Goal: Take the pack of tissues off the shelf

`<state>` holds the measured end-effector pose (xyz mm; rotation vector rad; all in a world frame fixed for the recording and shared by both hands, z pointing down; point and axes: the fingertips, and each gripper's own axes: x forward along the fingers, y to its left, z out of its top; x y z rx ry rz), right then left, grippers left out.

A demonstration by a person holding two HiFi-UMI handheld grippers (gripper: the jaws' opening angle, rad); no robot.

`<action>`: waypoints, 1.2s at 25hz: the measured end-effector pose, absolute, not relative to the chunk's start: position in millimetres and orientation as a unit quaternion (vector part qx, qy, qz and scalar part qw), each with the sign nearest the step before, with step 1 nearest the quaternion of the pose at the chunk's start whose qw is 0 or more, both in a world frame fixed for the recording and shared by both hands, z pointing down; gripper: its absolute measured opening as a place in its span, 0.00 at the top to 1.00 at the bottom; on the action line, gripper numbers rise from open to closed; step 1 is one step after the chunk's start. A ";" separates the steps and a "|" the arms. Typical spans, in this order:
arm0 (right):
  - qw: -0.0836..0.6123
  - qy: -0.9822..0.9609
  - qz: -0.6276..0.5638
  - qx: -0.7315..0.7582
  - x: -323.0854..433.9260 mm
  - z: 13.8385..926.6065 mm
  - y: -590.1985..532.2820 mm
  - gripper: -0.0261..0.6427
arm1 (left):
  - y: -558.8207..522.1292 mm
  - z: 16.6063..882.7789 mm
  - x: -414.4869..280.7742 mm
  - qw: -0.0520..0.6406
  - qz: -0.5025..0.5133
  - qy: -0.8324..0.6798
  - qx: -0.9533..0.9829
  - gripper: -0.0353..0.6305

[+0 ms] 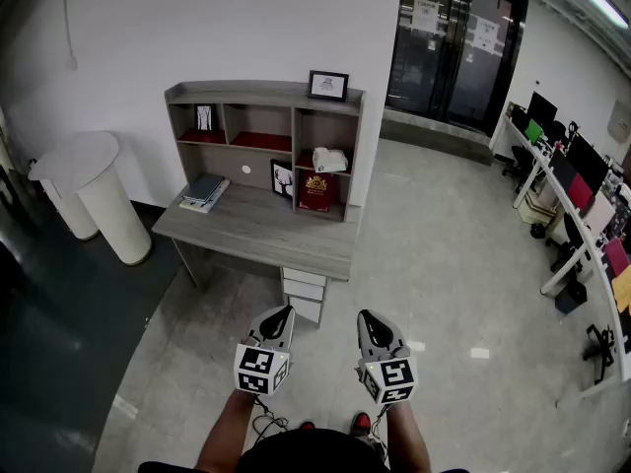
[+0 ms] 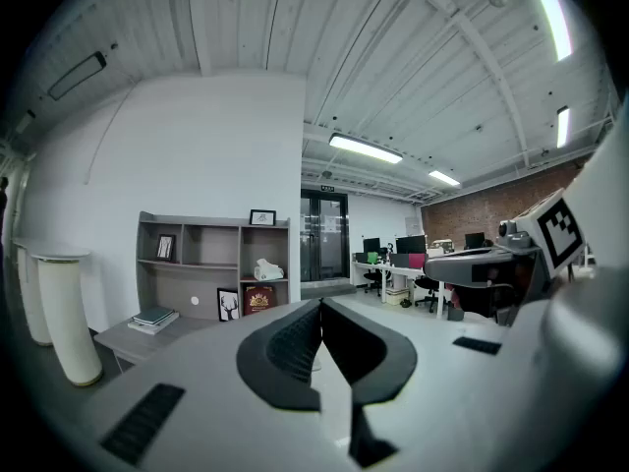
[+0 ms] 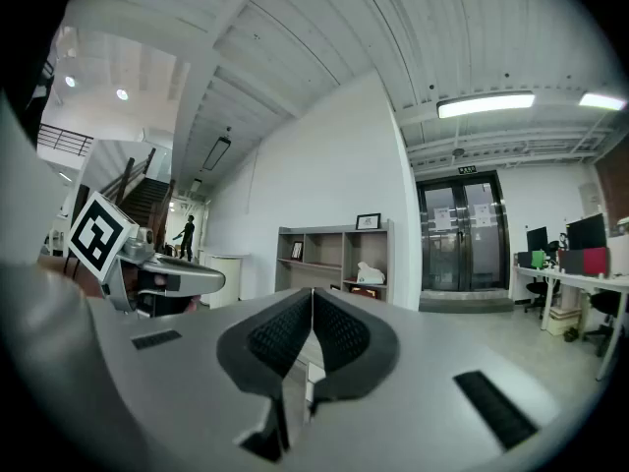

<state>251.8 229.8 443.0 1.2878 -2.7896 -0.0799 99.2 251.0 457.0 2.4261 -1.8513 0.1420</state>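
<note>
Both grippers sit low in the head view, close to my body: left gripper [image 1: 283,312] and right gripper [image 1: 366,316], side by side, aimed roughly level at the far wall. Each gripper view shows its jaws pressed together with nothing between them, so both tongs are closed and empty. The pack of tissues [image 1: 329,159] is well apart from both, a white lump in the right-hand column of the grey shelf [image 1: 264,92], resting on the board above a red box [image 1: 316,193] that stands on the desk [image 1: 258,233]. A stack of books [image 1: 204,190] lies on the desk's left end, a small framed picture [image 1: 327,86] tops the shelf, and a white round stand [image 1: 95,197] is off to the left. Step, as I judge it: the very start, approach not yet made, nothing touched. Next move calls for closing the floor gap to the desk, spreading one gripper's jaws, probably the right since that column is on its side, then reaching into the compartment level so the jaws bracket the soft pack without knocking the red box below.
</note>
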 end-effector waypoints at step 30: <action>0.016 -0.921 0.017 0.388 192.2 452.2 100.9 0.91 | 135.3 461.5 43.9 0.047 0.050 -0.628 0.775 0.94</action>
